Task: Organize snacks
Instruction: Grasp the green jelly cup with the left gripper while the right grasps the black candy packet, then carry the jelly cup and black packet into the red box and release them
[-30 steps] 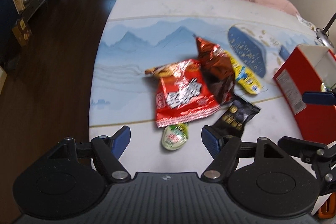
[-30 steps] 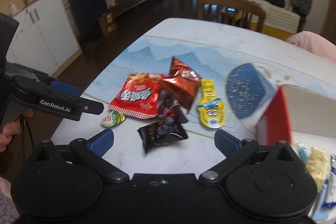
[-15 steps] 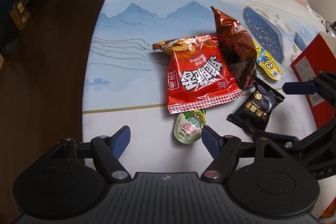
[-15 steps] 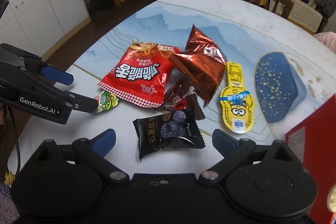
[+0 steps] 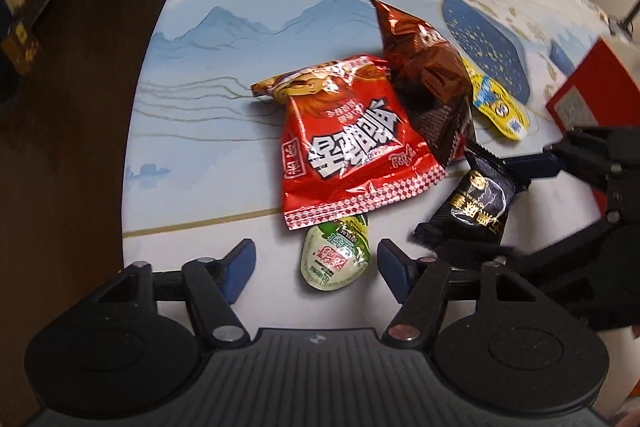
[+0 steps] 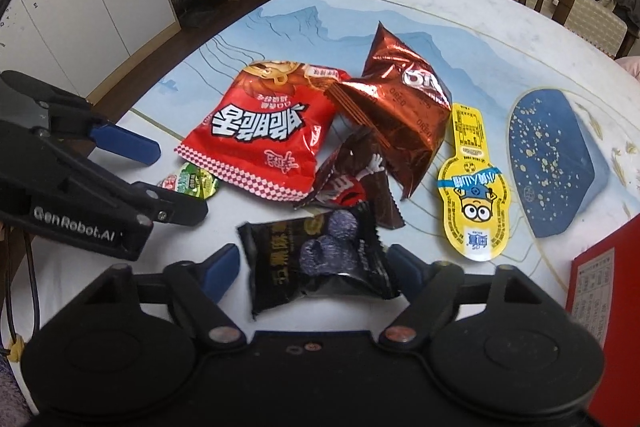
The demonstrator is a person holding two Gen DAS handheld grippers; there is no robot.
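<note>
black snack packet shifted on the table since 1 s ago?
Cannot tell: both cameras moved. The black snack packet keeps its place below the brown M&M's packet; the right gripper fingers have been closing around it.

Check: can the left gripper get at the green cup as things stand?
Probably yes. The left gripper sits open astride the green cup, nothing between. The red bag overlaps only the cup's far edge; the right gripper is at the black packet, off to the side.

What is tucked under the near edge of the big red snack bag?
A small green jelly cup pokes out from under the big red snack bag; its far end is covered. In the right wrist view a brown M&M's packet also slips under it.
</note>
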